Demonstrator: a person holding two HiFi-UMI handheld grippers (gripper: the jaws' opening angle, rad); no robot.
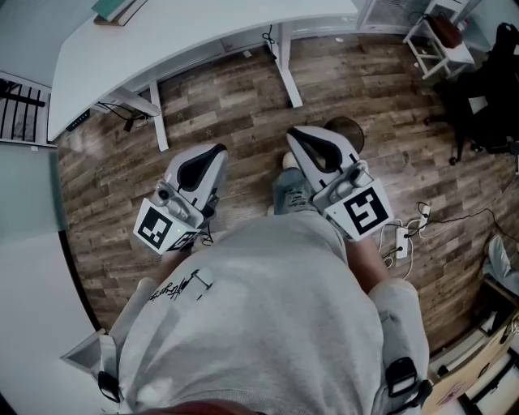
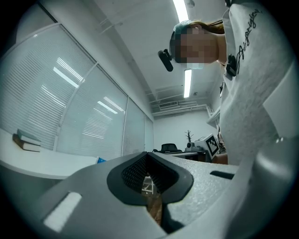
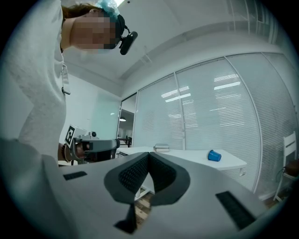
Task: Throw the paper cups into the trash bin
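Observation:
A blue paper cup [image 3: 214, 155] lies on its side on the white desk [image 3: 187, 156], towards its right end in the right gripper view. A small blue bit [image 2: 101, 160] also shows on the desk in the left gripper view. No cup shows in the head view, and I see no thing that is plainly a trash bin. My left gripper [image 1: 217, 151] and right gripper [image 1: 293, 134] are held close in front of the person's body, above the wooden floor and short of the desk. Both are shut with nothing between the jaws [image 2: 148, 155] [image 3: 148, 155].
The white desk [image 1: 203, 40] runs across the far side, with books [image 1: 117, 8] at its left end. A round brown thing [image 1: 350, 130] stands on the floor behind the right gripper. A white stool [image 1: 442, 40], a black chair [image 1: 486, 105] and floor cables [image 1: 401, 239] are at right.

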